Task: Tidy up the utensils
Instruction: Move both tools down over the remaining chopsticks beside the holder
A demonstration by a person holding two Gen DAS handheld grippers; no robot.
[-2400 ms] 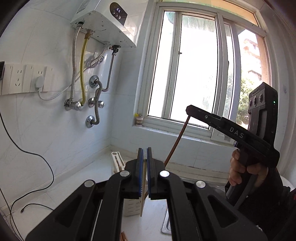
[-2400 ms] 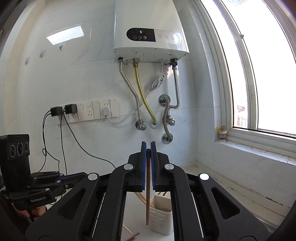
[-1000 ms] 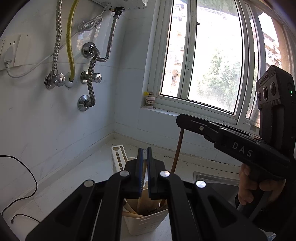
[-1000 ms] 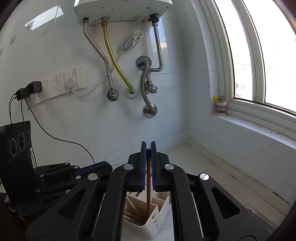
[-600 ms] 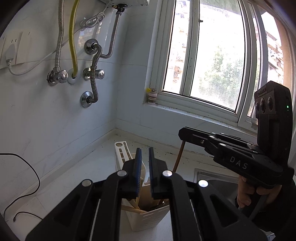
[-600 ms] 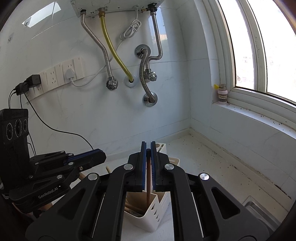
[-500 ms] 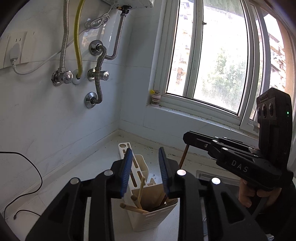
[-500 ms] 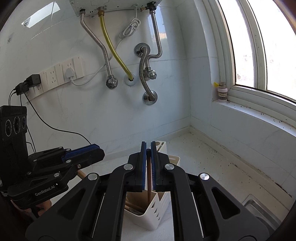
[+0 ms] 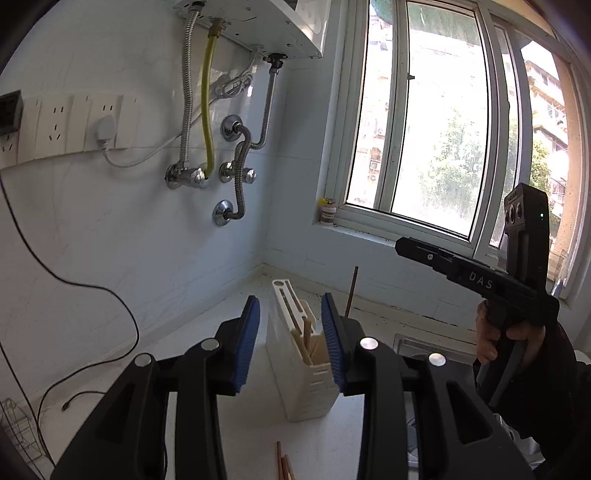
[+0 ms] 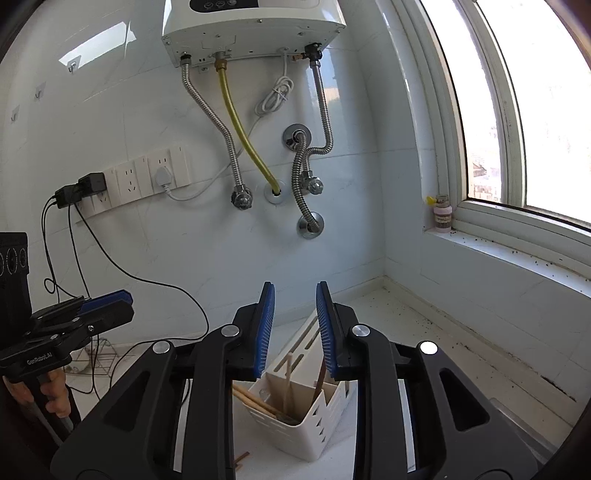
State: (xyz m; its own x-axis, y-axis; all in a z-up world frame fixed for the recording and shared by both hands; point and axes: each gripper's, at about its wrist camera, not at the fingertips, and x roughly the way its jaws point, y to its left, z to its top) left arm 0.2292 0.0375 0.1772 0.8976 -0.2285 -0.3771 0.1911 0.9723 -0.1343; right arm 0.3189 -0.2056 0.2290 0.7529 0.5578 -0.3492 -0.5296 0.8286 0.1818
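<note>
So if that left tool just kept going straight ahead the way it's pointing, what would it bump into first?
Most likely the white utensil holder, which sits straight ahead between the open left tool's fingers, chopsticks poking up from it. Depth is hard to judge, though.

both cameras ride on the hand-held grippers and look forward, tilted a little down, along black fingers that fill the lower frame. the left wrist view faces the corner from the left of the white utensil holder (image 9: 301, 363), close to it, with the window (image 9: 436, 122) ahead to the right. the right wrist view looks from the holder's (image 10: 306, 413) other side, squarer to the water heater (image 10: 255, 27) wall. both share the holder, the wall pipes, the sockets and each other's gripper.
</note>
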